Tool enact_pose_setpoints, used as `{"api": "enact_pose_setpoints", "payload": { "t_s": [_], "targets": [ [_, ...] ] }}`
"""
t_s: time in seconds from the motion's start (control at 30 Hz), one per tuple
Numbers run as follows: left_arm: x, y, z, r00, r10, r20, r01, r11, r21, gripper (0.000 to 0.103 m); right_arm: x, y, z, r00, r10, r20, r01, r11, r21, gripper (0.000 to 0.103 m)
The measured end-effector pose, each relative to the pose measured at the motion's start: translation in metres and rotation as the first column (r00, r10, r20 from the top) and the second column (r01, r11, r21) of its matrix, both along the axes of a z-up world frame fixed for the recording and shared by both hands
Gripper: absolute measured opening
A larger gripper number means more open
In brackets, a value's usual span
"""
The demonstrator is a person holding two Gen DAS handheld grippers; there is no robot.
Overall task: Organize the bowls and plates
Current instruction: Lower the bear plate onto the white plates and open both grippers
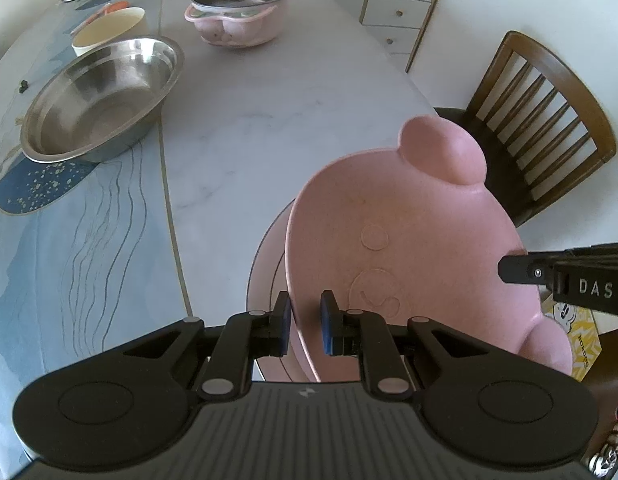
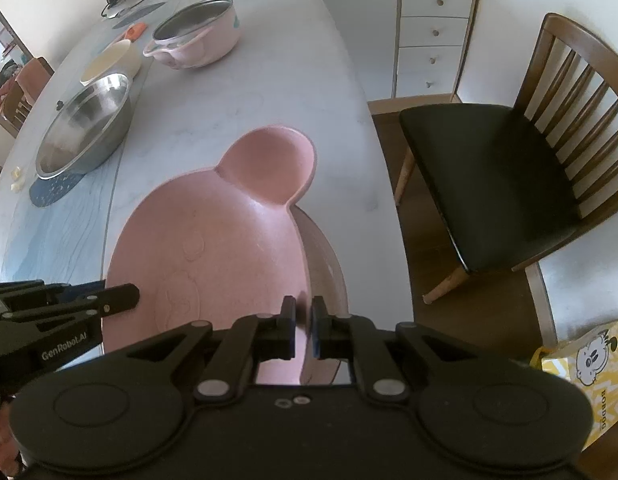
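A pink bear-shaped plate (image 1: 409,248) with round ears is held tilted above the table, over a second pink plate (image 1: 265,264) that lies flat under it. My left gripper (image 1: 305,322) is shut on the bear plate's left rim. My right gripper (image 2: 303,326) is shut on its right rim (image 2: 213,248); the lower plate (image 2: 325,248) shows beside it. Each gripper's tip shows in the other's view, the right one (image 1: 513,268) and the left one (image 2: 125,294).
A steel bowl (image 1: 101,96) sits on a blue mat at the left, a cream bowl (image 1: 109,28) behind it, and a pink pot (image 1: 239,12) at the far middle. A wooden chair (image 2: 509,168) and white drawers (image 2: 433,20) stand right of the marble table (image 1: 245,128).
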State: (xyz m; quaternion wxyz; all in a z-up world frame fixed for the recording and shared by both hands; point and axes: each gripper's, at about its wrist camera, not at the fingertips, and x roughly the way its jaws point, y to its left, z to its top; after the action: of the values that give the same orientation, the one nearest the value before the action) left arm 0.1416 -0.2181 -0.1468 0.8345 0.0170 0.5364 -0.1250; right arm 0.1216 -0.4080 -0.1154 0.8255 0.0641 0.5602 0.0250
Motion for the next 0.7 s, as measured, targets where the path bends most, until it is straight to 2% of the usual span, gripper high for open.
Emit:
{"api": "enact_pose_setpoints", "payload": {
  "t_s": [0.33, 0.47, 0.7],
  "targets": [
    [0.004, 0.000, -0.008, 0.999, -0.028, -0.026, 0.027, 0.999, -0.028, 0.014, 0.002, -0.003, -0.001, 1.000, -0.013, 0.001, 0.013, 1.000, -0.018, 0.009],
    [0.003, -0.001, -0.010, 0.998, -0.049, -0.030, 0.048, 0.998, -0.030, 0.014, 0.002, -0.002, -0.001, 1.000, -0.018, -0.001, 0.018, 1.000, -0.018, 0.018],
    [0.002, 0.005, -0.006, 0.998, -0.064, -0.014, 0.063, 0.997, -0.050, 0.014, -0.001, -0.001, 0.009, 0.999, -0.019, 0.032, 0.020, 0.999, -0.026, 0.022]
  ]
}}
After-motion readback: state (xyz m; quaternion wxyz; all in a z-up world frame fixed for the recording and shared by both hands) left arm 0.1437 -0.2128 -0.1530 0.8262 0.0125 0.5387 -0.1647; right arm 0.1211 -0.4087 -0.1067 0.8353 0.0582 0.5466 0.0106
